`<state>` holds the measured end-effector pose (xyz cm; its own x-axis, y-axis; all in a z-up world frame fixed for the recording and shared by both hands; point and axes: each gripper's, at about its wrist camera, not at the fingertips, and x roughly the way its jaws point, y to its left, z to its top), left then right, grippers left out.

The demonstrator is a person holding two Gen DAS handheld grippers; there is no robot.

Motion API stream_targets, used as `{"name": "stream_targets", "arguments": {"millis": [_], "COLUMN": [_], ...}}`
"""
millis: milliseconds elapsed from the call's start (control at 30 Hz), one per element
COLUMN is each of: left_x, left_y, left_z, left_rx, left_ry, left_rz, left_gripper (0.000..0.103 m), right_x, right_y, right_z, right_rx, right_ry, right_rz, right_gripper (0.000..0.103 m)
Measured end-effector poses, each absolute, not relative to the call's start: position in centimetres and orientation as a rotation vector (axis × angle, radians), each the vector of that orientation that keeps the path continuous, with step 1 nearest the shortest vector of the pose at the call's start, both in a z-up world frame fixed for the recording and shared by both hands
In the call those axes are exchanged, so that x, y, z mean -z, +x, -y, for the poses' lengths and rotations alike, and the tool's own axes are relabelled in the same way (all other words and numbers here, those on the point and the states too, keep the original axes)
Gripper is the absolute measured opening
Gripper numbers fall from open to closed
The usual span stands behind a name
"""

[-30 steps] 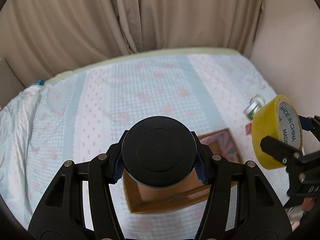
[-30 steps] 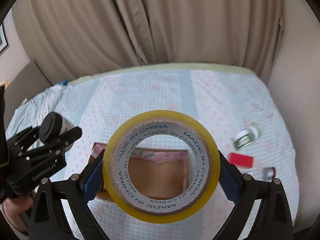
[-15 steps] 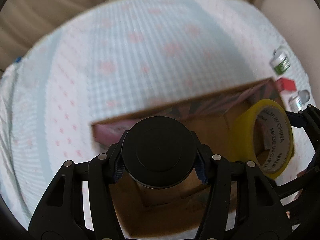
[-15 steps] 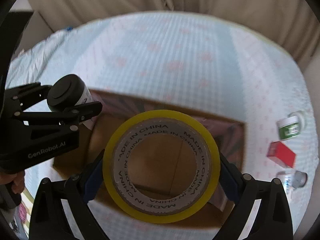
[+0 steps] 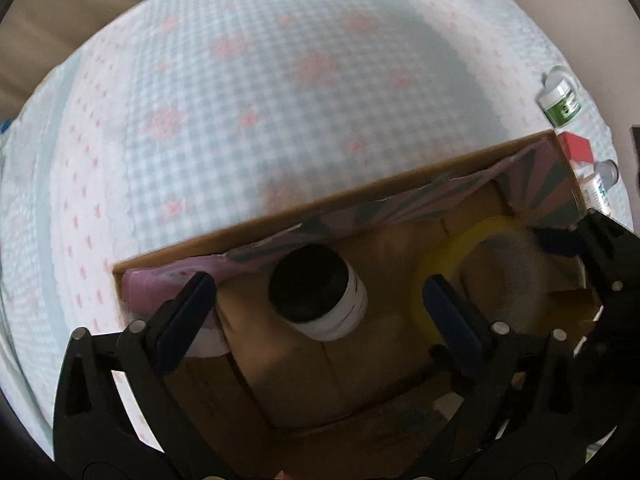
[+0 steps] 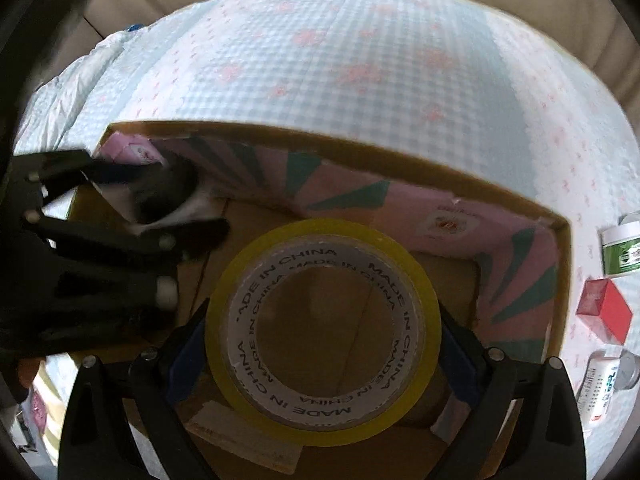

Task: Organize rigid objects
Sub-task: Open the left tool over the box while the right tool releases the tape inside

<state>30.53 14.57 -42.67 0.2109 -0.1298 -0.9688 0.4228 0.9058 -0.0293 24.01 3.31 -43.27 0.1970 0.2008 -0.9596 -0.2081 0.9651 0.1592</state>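
A bed [image 5: 280, 128] covered in a pale blue-and-white checked sheet with pink flowers carries an open cardboard box [image 5: 360, 216] whose inner walls are lined pink with teal rays. In the left wrist view the left hand-held gripper [image 5: 316, 296] stands released, its blue-padded fingers spread wide to either side of a black-capped white jar [image 5: 320, 296] that sits inside the box near the far wall — touching neither pad. The right hand-held gripper [image 6: 322, 332] is clenched on a yellow tape roll [image 6: 322, 332] printed "MADE IN CHINA", held over the box floor near its right half. Outside the box, just beside its right wall, lie a green-labelled white tub [image 6: 622, 248], a red box [image 6: 604, 308] and a small clear-capped bottle [image 6: 608, 376], in a row on the sheet.
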Motion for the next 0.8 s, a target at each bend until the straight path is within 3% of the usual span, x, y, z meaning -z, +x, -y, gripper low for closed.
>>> {"name": "stream_targets", "arguments": {"millis": [300, 800], "left_x": [42.3, 31.7], "left_y": [30.0, 25.4], "left_z": [-14.8, -17.5], "left_rx": [0.383, 0.3], "left_ry": [0.27, 0.214], "left_rz": [-1.299, -1.164], "left_gripper": [0.103, 0.103], "right_x": [42.5, 36.2], "right_y": [23.1, 20.2], "right_z": [-2.6, -3.1], "right_rx": [-0.283, -0.249], "right_ry": [-0.032, -0.049], "right_rz": [-1.298, -1.234], "right_gripper": [0.103, 0.103]}}
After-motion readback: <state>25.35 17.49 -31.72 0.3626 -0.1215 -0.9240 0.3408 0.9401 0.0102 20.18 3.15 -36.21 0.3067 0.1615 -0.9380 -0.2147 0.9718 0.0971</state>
